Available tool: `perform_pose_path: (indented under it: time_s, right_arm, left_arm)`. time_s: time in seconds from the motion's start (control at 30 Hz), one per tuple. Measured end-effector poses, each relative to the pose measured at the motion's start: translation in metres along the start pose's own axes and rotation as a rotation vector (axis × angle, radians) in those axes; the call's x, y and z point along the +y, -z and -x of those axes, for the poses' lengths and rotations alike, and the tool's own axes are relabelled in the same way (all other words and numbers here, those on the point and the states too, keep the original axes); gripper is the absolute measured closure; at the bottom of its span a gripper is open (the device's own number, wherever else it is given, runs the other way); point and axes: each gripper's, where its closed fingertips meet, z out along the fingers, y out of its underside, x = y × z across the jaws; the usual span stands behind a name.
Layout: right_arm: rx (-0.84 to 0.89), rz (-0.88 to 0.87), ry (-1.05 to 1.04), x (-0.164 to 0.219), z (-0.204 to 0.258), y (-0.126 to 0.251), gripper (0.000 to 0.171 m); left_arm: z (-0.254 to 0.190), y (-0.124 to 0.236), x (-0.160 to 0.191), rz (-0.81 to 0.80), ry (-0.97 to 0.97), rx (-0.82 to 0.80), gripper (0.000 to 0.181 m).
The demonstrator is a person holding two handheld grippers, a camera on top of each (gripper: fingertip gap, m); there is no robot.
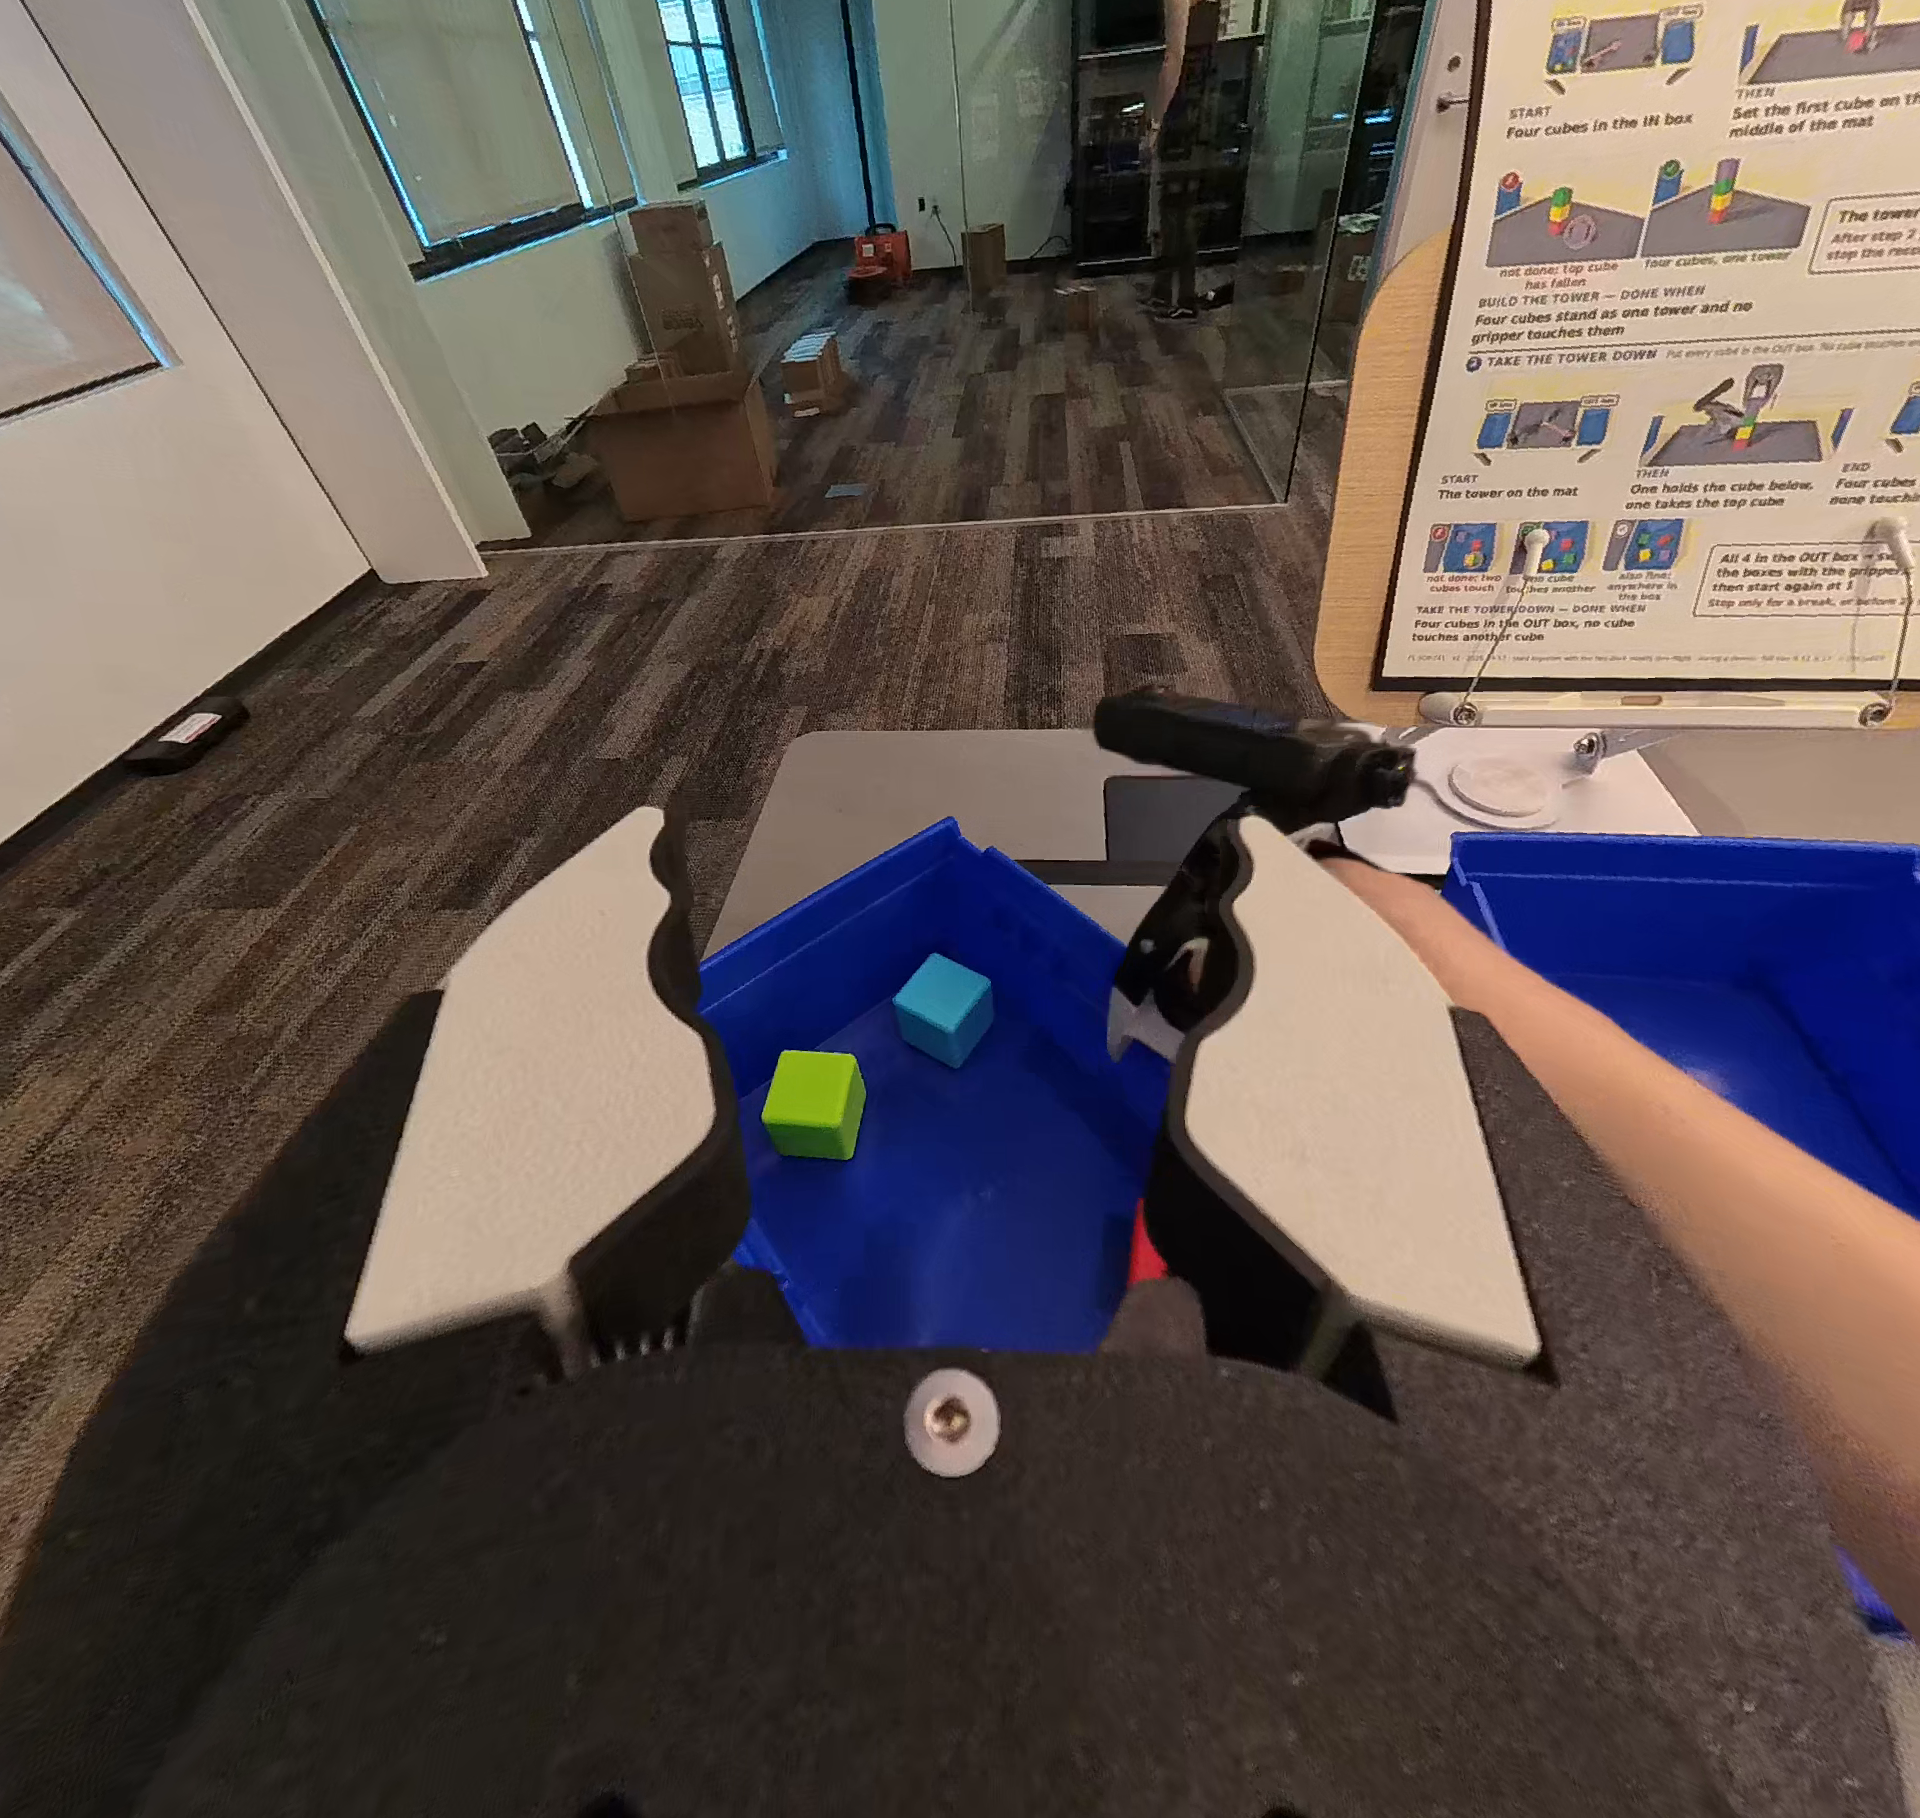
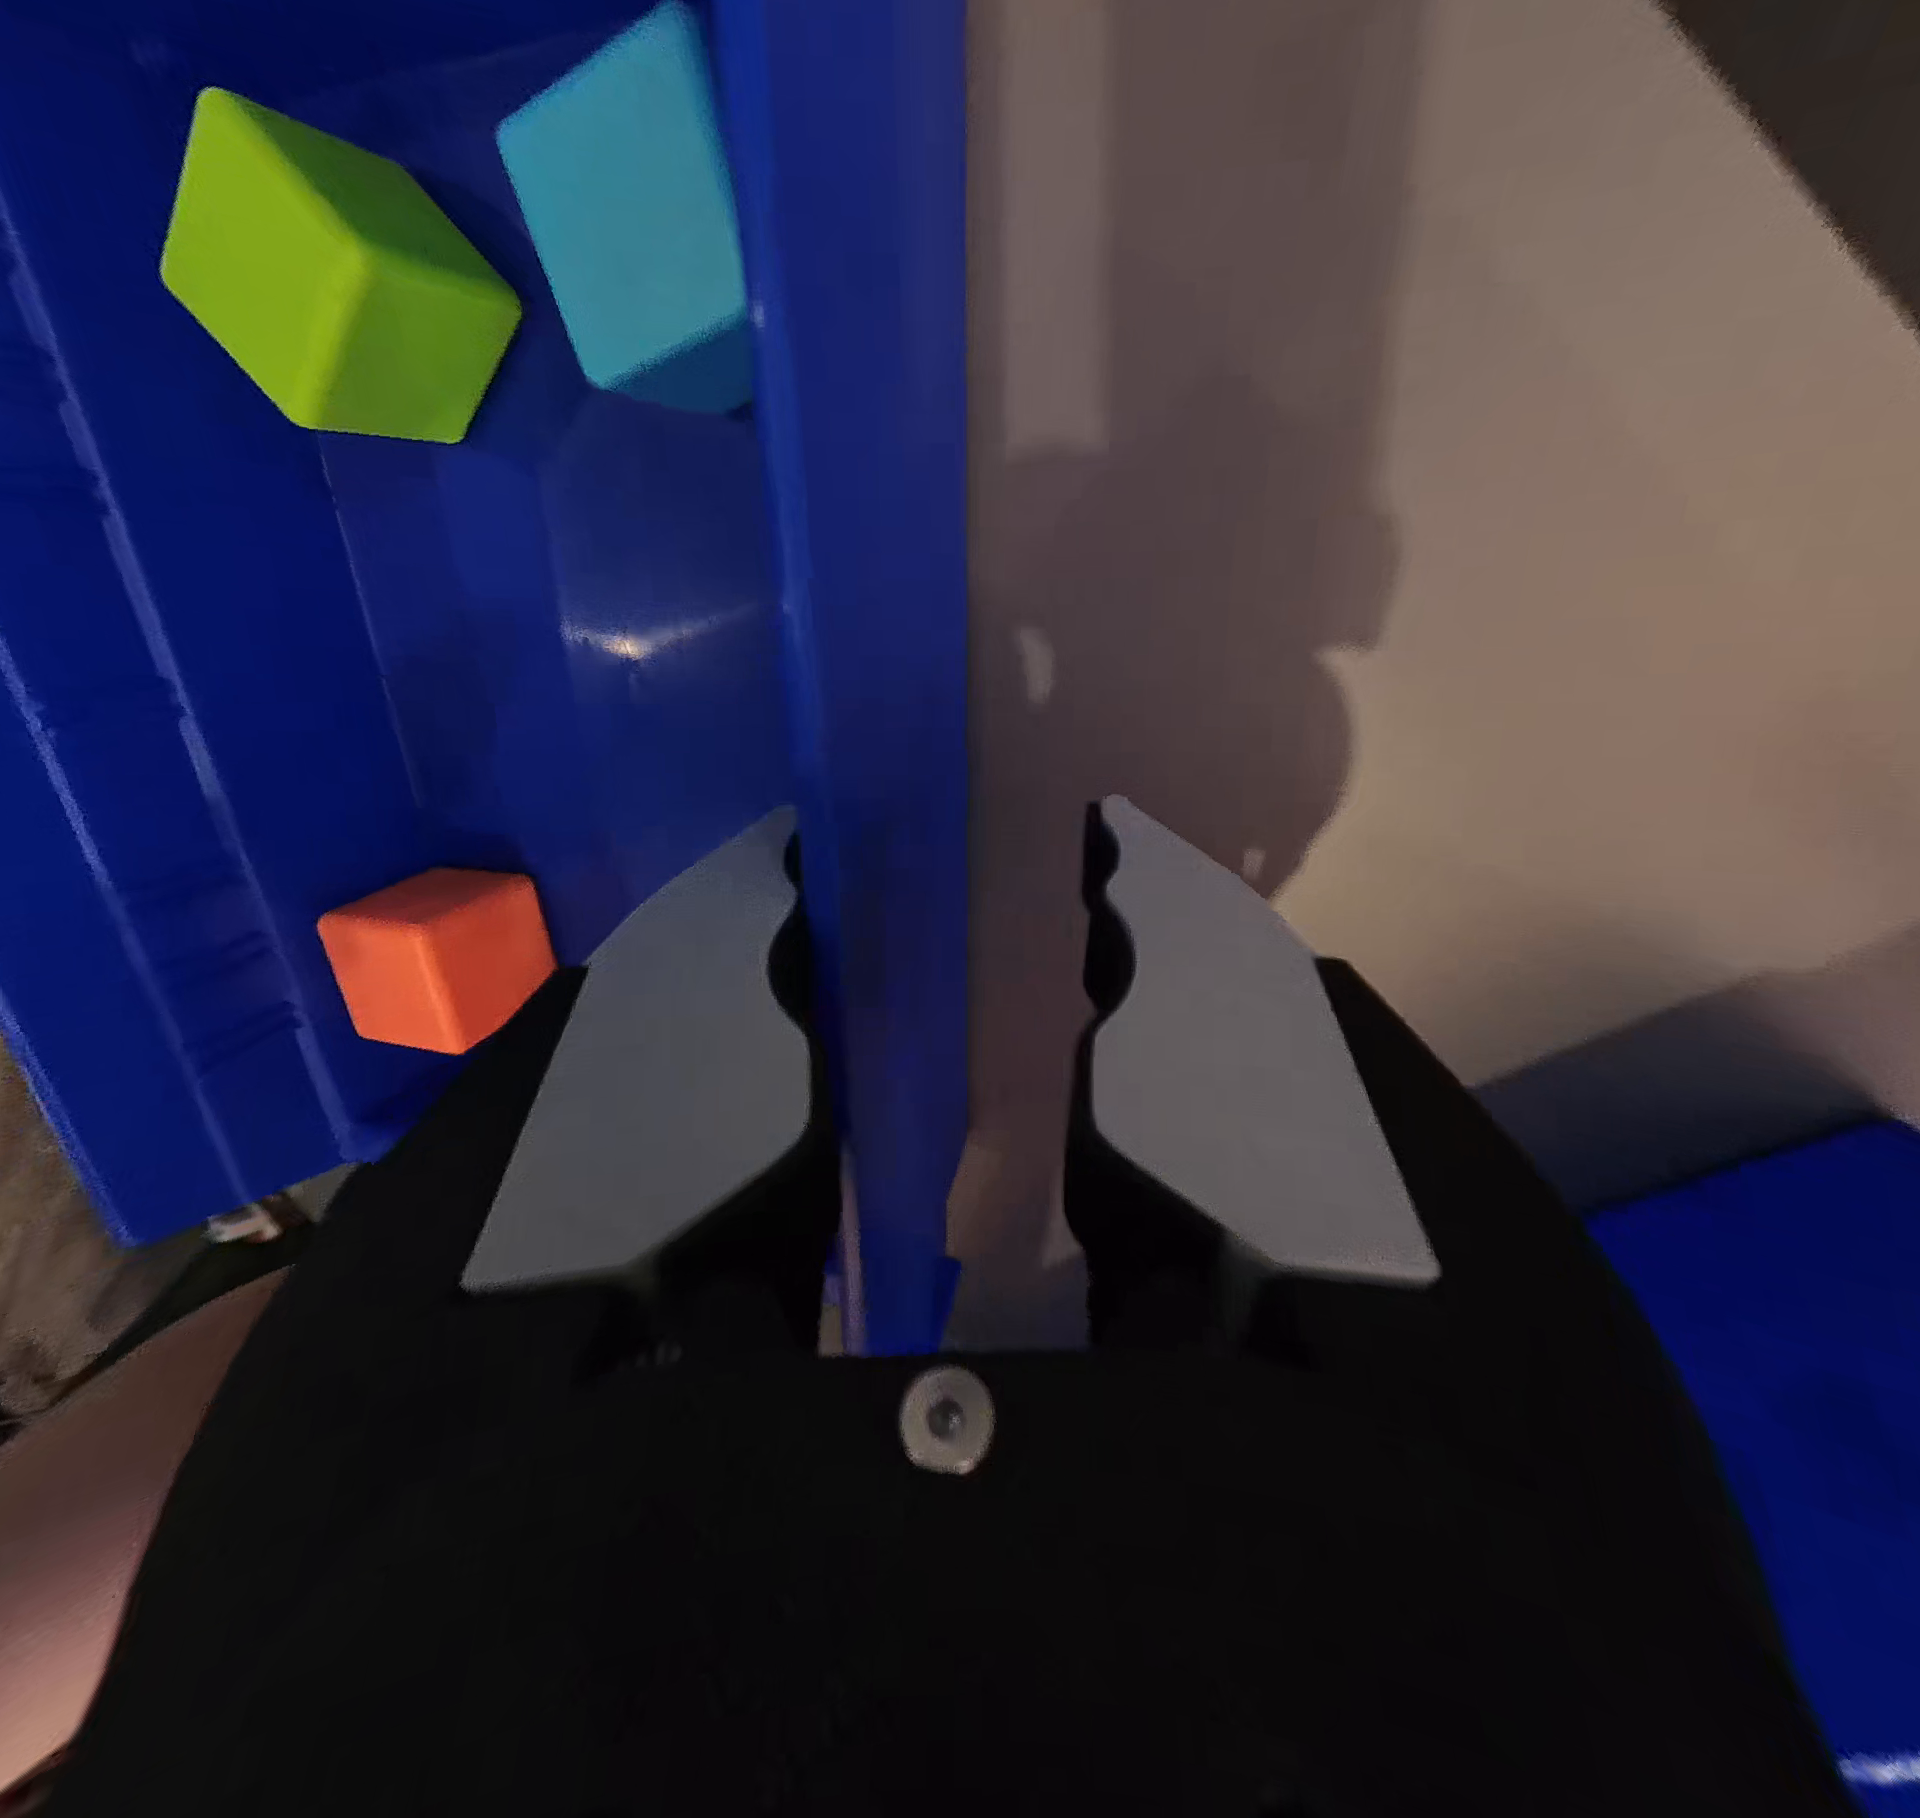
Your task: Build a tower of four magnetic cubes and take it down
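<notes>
Right wrist view: right gripper (image 2: 940, 1041) parted, straddling blue bin (image 2: 852, 521) wall; left gripper (image 1: 940, 1030) released. Bin-moving step, likely; next, clench wall.

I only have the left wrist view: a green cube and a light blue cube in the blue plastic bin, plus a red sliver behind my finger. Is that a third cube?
Observer: Yes. The right wrist view shows an orange-red cube on the floor of the blue plastic bin, apart from the green cube and the light blue cube.
Operator: Where does the right gripper sit against the bin?
Observer: The right gripper straddles the bin's side wall, one finger inside and one outside.
Operator: Is it clamped on the wall?
Observer: No. The jaws are open, and a clear gap shows between the wall and the outer finger.
</notes>
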Motion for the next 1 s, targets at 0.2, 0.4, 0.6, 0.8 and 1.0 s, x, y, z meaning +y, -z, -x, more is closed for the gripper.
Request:
perform_pose_path:
  time_s: [0.2,0.4,0.6,0.8,1.0]
  right_arm:
    - [0.098,-0.227,0.180,-0.005,-0.008,0.054,0.115]
    - [0.392,-0.587,0.336,0.026,-0.041,0.161,0.116]
    - [0.919,-0.869,0.298,0.115,-0.116,0.285,0.111]
    - [1.187,-0.968,0.137,0.214,-0.190,0.359,0.104]
    - [1.227,-1.023,-0.004,0.276,-0.252,0.387,0.104]
  left_arm:
    - [-0.016,-0.001,0.000,0.010,-0.047,0.008,0.085]
    - [-0.051,-0.007,0.000,0.017,-0.127,0.050,0.085]
    - [-0.111,-0.026,0.010,0.046,-0.195,0.161,0.085]
    - [-0.205,-0.047,0.045,0.128,-0.193,0.438,0.087]
    - [-0.247,-0.081,0.116,0.364,-0.303,0.448,0.080]
